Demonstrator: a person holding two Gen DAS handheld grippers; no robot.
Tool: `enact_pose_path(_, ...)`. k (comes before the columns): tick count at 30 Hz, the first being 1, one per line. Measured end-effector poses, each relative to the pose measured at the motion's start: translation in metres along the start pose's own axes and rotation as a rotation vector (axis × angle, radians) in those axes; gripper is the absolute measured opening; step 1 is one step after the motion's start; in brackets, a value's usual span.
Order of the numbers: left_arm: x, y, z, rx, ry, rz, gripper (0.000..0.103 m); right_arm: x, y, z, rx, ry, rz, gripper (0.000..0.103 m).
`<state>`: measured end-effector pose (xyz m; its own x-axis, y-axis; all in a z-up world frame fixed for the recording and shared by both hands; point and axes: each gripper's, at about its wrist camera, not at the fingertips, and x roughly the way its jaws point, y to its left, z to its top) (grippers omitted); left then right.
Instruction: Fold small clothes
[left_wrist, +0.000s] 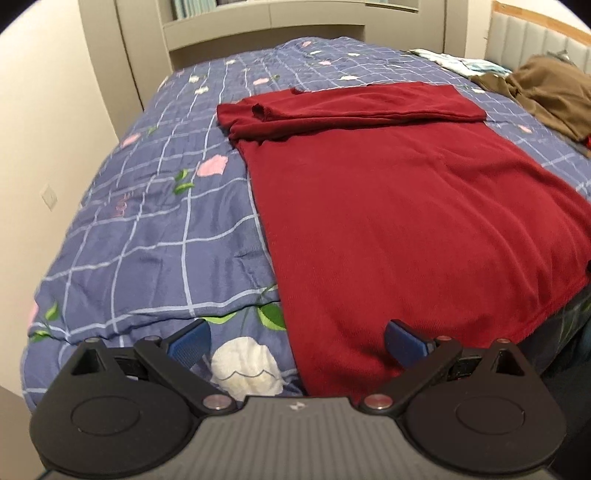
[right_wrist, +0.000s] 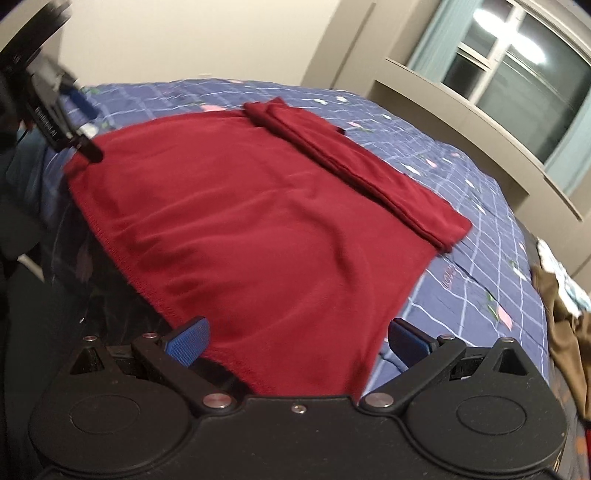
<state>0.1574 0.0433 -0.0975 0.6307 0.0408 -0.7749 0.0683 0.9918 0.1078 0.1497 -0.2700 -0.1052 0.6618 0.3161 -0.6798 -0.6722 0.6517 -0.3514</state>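
Spread wide and holding nothing, the left tongs (left_wrist: 297, 343) and right tongs (right_wrist: 297, 341) are set at the near hem corners of the red garment (left_wrist: 406, 221), which runs lengthwise up-frame across the bed (left_wrist: 147, 240).

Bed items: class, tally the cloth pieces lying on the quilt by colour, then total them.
Red: 1, the garment
Brown: 1, crumpled clothing
White and pale blue: 1, patterned cloth, partly hidden
Total: 3
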Motion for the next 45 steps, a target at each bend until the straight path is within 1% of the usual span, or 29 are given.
enact_pose_path(4,-0.004,-0.01,-0.006,0.078,-0.021,0.03,0.103,0.002,0.012,-0.001,-0.063,-0.009,-0.009,0.102)
enact_pose_path(8,-0.004,-0.02,-0.013,0.166,-0.032,0.063,0.103,0.004,0.023,-0.001,-0.115,-0.018,-0.037,0.102)
enact_pose_path(11,-0.004,-0.03,-0.021,0.264,-0.062,0.089,0.103,0.007,0.029,-0.004,-0.151,-0.016,-0.054,0.102)
enact_pose_path(14,0.0,-0.042,-0.032,0.388,-0.099,0.144,0.103,0.013,0.038,-0.008,-0.194,0.012,-0.068,0.102)
enact_pose_path(16,0.0,-0.05,-0.035,0.455,-0.121,0.166,0.103,0.012,0.043,-0.011,-0.221,0.015,-0.062,0.102)
enact_pose_path(18,-0.001,-0.055,-0.039,0.51,-0.143,0.165,0.103,0.01,0.048,-0.016,-0.257,0.018,-0.059,0.102)
enact_pose_path(21,-0.001,-0.056,-0.044,0.547,-0.144,0.166,0.102,0.008,0.053,-0.023,-0.3,0.02,-0.078,0.102)
enact_pose_path(28,0.002,-0.05,-0.062,0.63,-0.101,0.184,0.103,0.004,0.049,-0.027,-0.268,-0.003,-0.129,0.1)
enact_pose_path(32,0.002,-0.05,-0.067,0.68,-0.117,0.181,0.102,0.0,0.048,-0.027,-0.264,-0.038,-0.168,0.096)
enact_pose_path(35,0.006,-0.053,-0.071,0.735,-0.124,0.162,0.102,-0.001,0.044,-0.025,-0.229,-0.06,-0.196,0.094)
enact_pose_path(37,0.008,-0.056,-0.073,0.769,-0.127,0.156,0.102,-0.001,0.043,-0.024,-0.222,-0.061,-0.193,0.093)
enact_pose_path(39,0.012,-0.057,-0.074,0.786,-0.137,0.161,0.102,-0.001,0.045,-0.025,-0.241,-0.055,-0.185,0.092)
enact_pose_path(41,0.014,-0.057,-0.074,0.798,-0.152,0.185,0.102,-0.001,0.048,-0.028,-0.261,-0.052,-0.18,0.092)
enact_pose_path(45,0.019,-0.063,-0.081,0.866,-0.213,0.325,0.102,-0.003,0.052,-0.031,-0.272,-0.061,-0.205,0.09)
